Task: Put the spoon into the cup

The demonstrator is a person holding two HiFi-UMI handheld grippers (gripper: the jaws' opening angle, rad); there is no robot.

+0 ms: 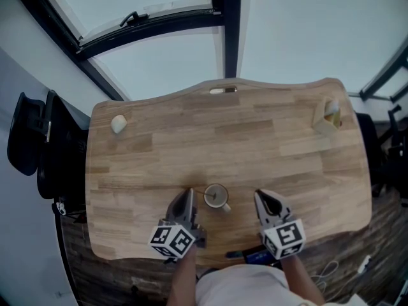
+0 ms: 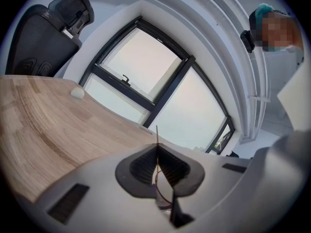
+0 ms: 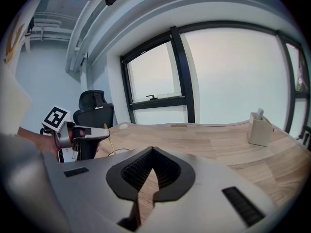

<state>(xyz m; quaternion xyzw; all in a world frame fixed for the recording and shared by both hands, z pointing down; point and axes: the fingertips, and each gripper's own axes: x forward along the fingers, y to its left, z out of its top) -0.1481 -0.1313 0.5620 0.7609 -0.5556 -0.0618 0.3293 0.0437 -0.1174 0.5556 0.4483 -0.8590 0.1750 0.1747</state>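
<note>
Left gripper [image 1: 187, 197], lower centre, is clamped on the spoon [image 2: 157, 136]; centre it upright over the cup [image 1: 216, 197] before releasing. Right gripper [image 1: 261, 199] closed, empty

Reaches in from the near side with both forearms. Holds the left gripper [image 1: 189, 194] pointing far and slightly right, jaws pinched on the thin handle of the spoon [image 2: 156, 136]. Holds the right gripper [image 1: 259, 196] just right of it, tips together, gripping nothing.
</note>
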